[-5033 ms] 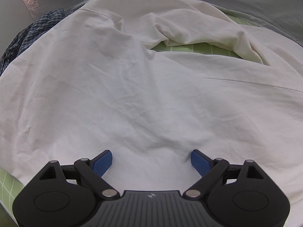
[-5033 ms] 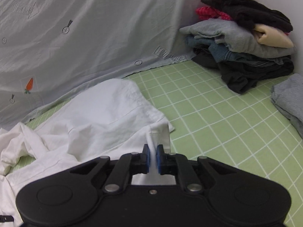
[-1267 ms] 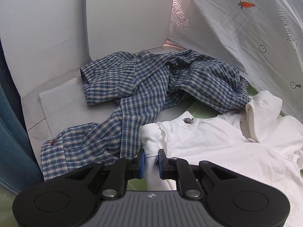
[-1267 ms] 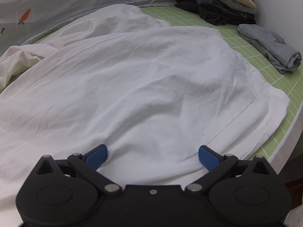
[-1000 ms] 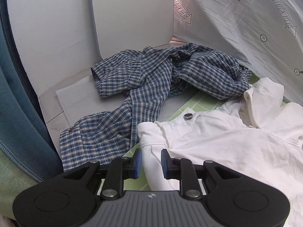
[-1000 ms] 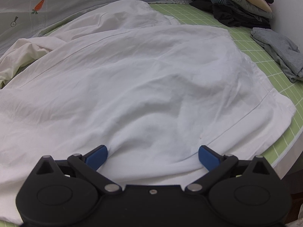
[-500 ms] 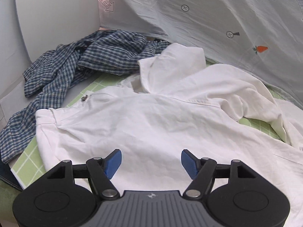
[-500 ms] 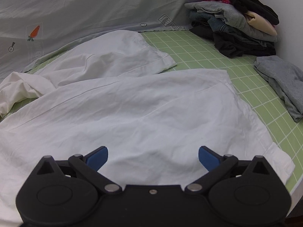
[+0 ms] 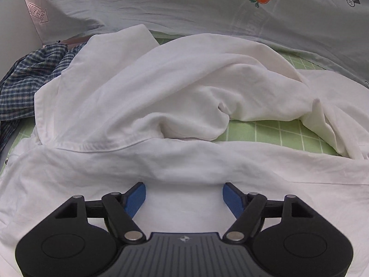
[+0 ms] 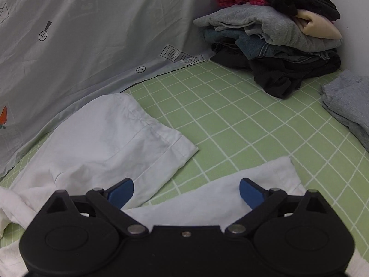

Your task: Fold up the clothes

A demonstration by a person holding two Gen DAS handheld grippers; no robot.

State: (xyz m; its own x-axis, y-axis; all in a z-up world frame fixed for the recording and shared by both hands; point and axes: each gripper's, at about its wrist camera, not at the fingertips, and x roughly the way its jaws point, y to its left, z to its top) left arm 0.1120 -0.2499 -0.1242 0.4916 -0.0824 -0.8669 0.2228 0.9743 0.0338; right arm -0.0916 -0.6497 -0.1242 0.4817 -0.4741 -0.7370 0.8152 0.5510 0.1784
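A white garment [image 9: 143,97] lies spread and rumpled on the green grid mat [image 9: 265,131]. My left gripper [image 9: 184,196] is open and empty, low over its flat near part, facing a bunched fold. In the right wrist view a white leg or sleeve end [image 10: 110,138] lies flat on the mat [image 10: 242,115], and another white edge [image 10: 230,198] runs under my right gripper [image 10: 186,191], which is open and empty above it.
A blue plaid shirt [image 9: 25,78] lies at the far left. A pale printed sheet [image 9: 207,9] hangs behind; it also shows in the right wrist view [image 10: 80,34]. A stack of folded clothes [image 10: 272,34] stands at the back right, a grey garment [image 10: 348,101] beside it.
My left gripper let go of the white cloth's corner, opened wide and swung right over the garment. My right gripper stayed open and moved forward toward the garment's far end.
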